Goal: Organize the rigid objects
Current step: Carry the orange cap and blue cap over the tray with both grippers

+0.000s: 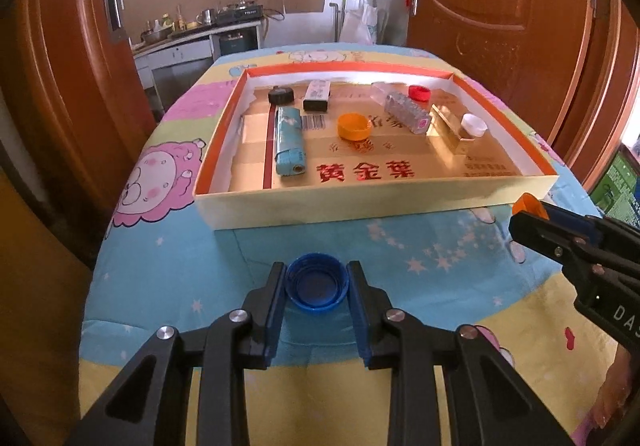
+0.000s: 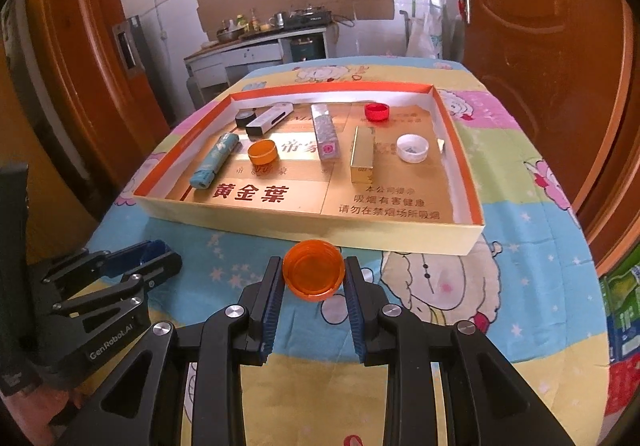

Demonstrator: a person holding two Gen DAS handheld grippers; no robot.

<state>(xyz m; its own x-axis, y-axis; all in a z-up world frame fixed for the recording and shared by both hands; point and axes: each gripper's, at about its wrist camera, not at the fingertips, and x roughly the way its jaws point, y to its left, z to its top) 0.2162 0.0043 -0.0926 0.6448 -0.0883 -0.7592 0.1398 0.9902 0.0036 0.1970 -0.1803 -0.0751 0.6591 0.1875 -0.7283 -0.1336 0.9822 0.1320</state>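
Left wrist: my left gripper clamped a round ribbed blue plastic cap, open side up, above the cartoon-print cloth, near the shallow cardboard tray.

Right wrist: my right gripper pinched a translucent orange cap, tilted, by the tray's front wall.

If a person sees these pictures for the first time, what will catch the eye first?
Each gripper grips a plastic bottle cap over the cartoon-printed tablecloth: left gripper a blue cap, right gripper an orange cap. Behind them lies a shallow orange-rimmed cardboard box filled with small objects.
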